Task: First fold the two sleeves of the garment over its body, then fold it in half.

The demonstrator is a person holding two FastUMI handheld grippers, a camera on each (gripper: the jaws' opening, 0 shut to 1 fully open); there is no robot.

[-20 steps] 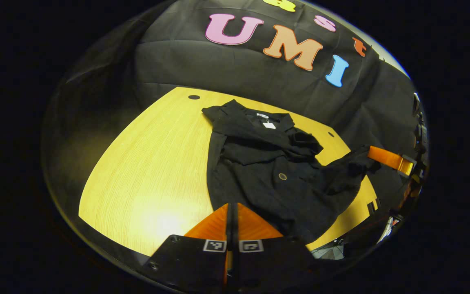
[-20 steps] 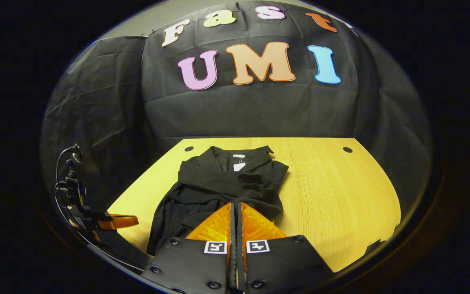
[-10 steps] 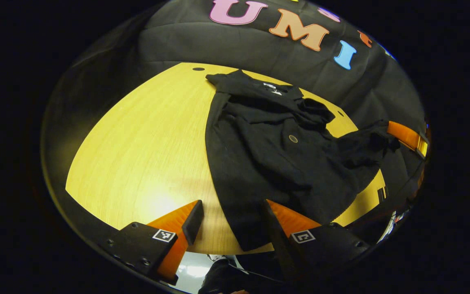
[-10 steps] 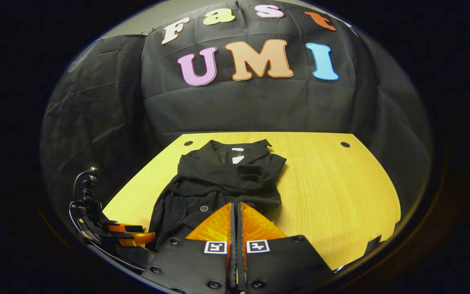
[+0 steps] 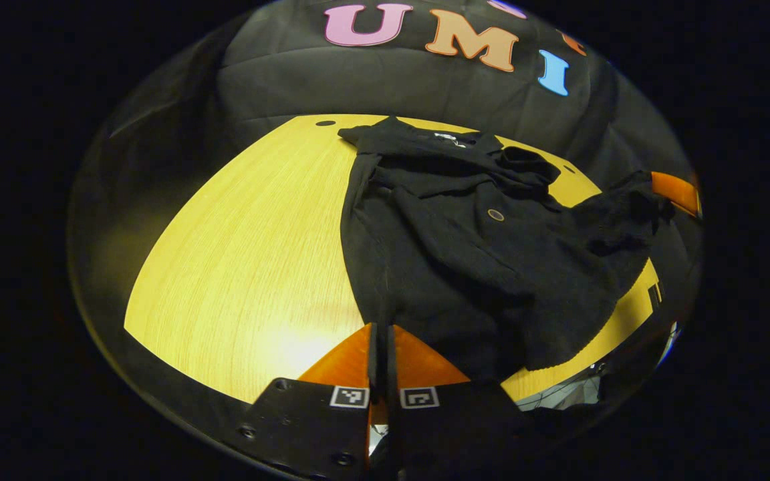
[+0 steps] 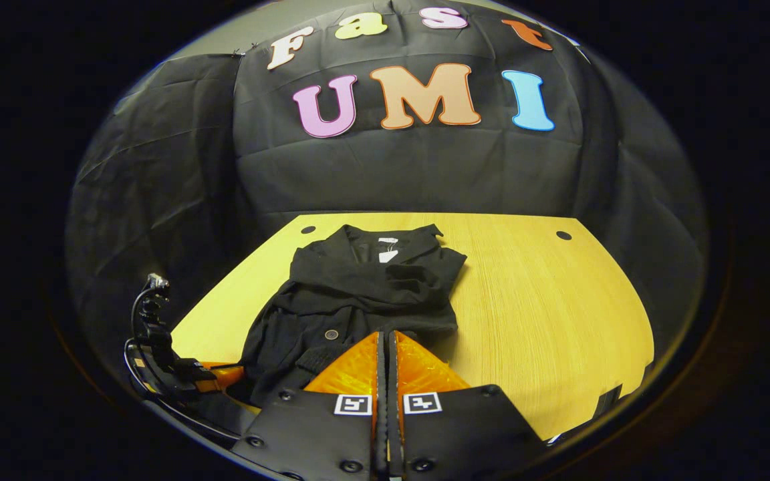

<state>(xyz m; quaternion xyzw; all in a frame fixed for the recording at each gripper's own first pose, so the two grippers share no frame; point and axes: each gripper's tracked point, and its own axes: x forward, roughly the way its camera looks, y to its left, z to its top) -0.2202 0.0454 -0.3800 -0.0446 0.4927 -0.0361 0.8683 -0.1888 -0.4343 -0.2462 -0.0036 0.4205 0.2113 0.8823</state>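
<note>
A black garment (image 5: 452,254) lies on the yellow wooden table (image 5: 244,254), its collar toward the top of the left gripper view and both sleeves folded over its body. At the bottom centre of that view, the left gripper (image 5: 379,334) has its fingers pressed together on the garment's lower left hem corner. In the right gripper view the garment (image 6: 358,294) spreads up from the bottom centre, where the right gripper (image 6: 386,341) is clamped on its lower right corner. That corner hangs lifted at the right edge of the left gripper view.
</note>
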